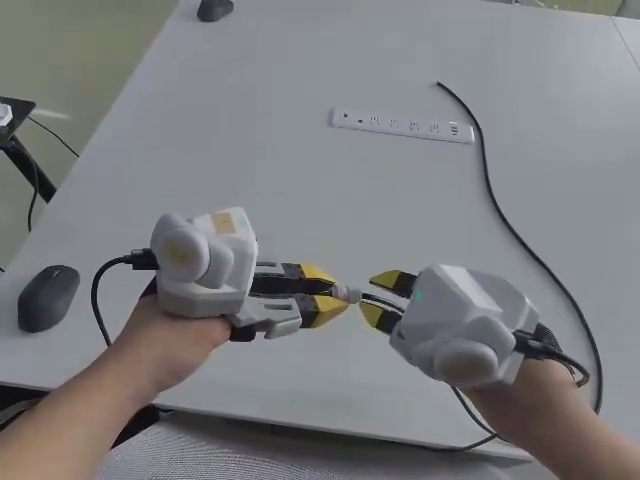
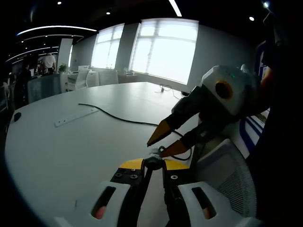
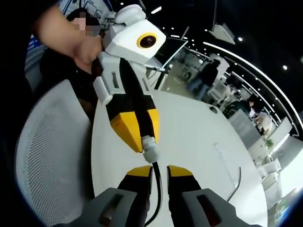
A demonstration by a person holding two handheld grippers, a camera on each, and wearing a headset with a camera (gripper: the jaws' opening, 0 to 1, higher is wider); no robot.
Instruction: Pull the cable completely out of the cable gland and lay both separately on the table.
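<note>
Mouse (image 1: 48,297): lower left of the head view, on the table (image 1: 300,180), well apart from the work.

Left gripper (image 1: 330,293): left of centre in the head view, jaws pointing right and clenched on the cable gland.

Cable gland (image 3: 149,147): small and white, held in the air at the centre of the head view, over the near part of the table. Its free end pokes out towards the other gripper.

Cable (image 3: 159,189): thin and black. It comes out of the gland and runs down between the jaws at the bottom of the right gripper view, so it is not yet pulled out.

Right gripper (image 1: 368,297): right of centre in the head view, jaws pointing left. They stand apart on either side of the cable, just beside the gland, and look released rather than pinching.

Power strip (image 1: 402,125): upper right of centre, with its cord (image 1: 500,205) trailing down the right side, well apart from the grippers.

Risk, grip: the cable is thin, so if the right jaws close off-centre it could slide through them when pulled.

Risk, gland: a hard tug could twist the small gland out of the left jaws, since only part of it is held.

Risk, drop: both pieces hang near the table edge, so a slip might send one onto the chair (image 1: 200,455) below.
</note>
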